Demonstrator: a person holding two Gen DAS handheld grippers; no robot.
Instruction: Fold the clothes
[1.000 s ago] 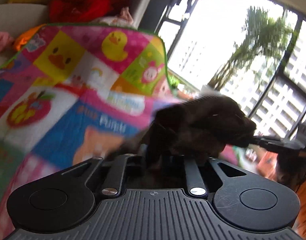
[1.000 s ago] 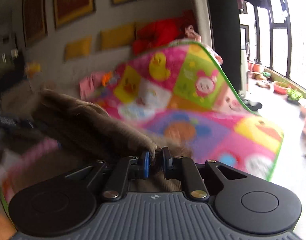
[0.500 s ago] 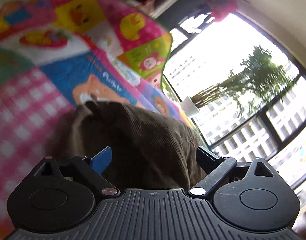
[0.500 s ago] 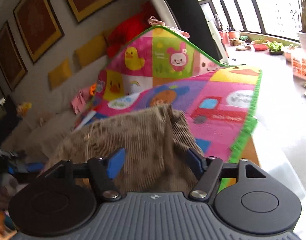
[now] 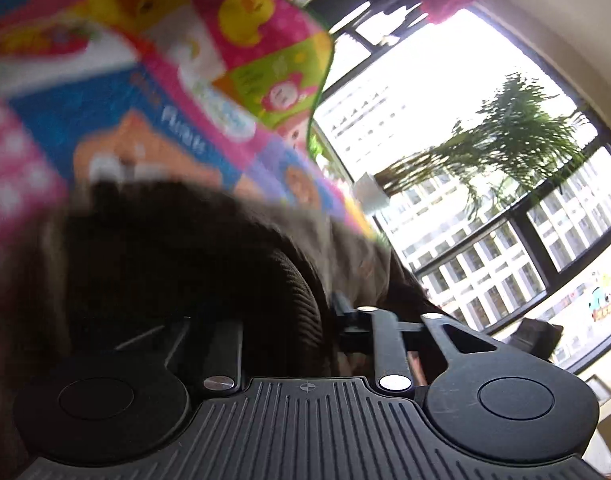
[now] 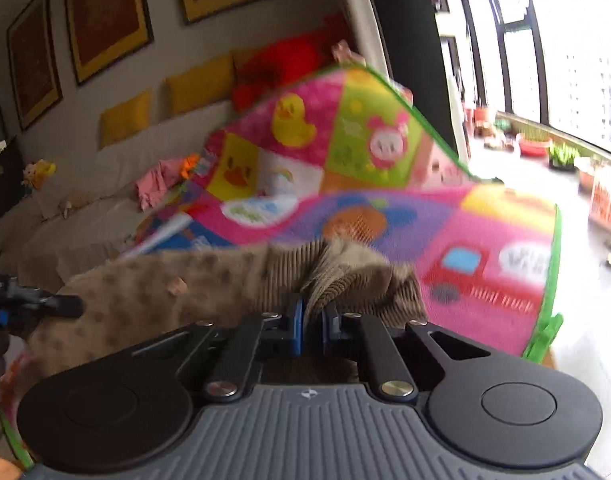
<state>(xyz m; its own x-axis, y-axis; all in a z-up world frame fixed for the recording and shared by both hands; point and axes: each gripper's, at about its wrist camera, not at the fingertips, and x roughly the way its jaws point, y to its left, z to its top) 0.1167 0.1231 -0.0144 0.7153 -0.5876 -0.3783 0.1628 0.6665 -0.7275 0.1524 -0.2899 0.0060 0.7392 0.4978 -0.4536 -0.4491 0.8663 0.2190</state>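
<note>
A brown corduroy garment (image 6: 165,288) hangs stretched between both grippers over a colourful play mat (image 6: 385,208). In the right wrist view my right gripper (image 6: 311,316) has its blue pads nearly together and still closing, with a bunched fold of the corduroy pinched between them. My left gripper (image 6: 37,304) shows at the far left edge, at the garment's other end. In the blurred left wrist view the garment (image 5: 185,248) looks dark and fills the space ahead. A thick roll of it sits between the closing jaws of the left gripper (image 5: 289,320).
The play mat (image 5: 145,80) rises at its far end against a pale sofa (image 6: 65,224) with yellow cushions (image 6: 197,84), a red bundle (image 6: 281,60) and pink clothes (image 6: 157,180). Tall windows (image 5: 465,120) and potted plants (image 6: 561,156) line the right side above a pale floor (image 6: 585,320).
Both grippers held the garment, then stood open half a second ago with it lying on the mat. Now both have closed on it again, lower, and the left view has rolled.
</note>
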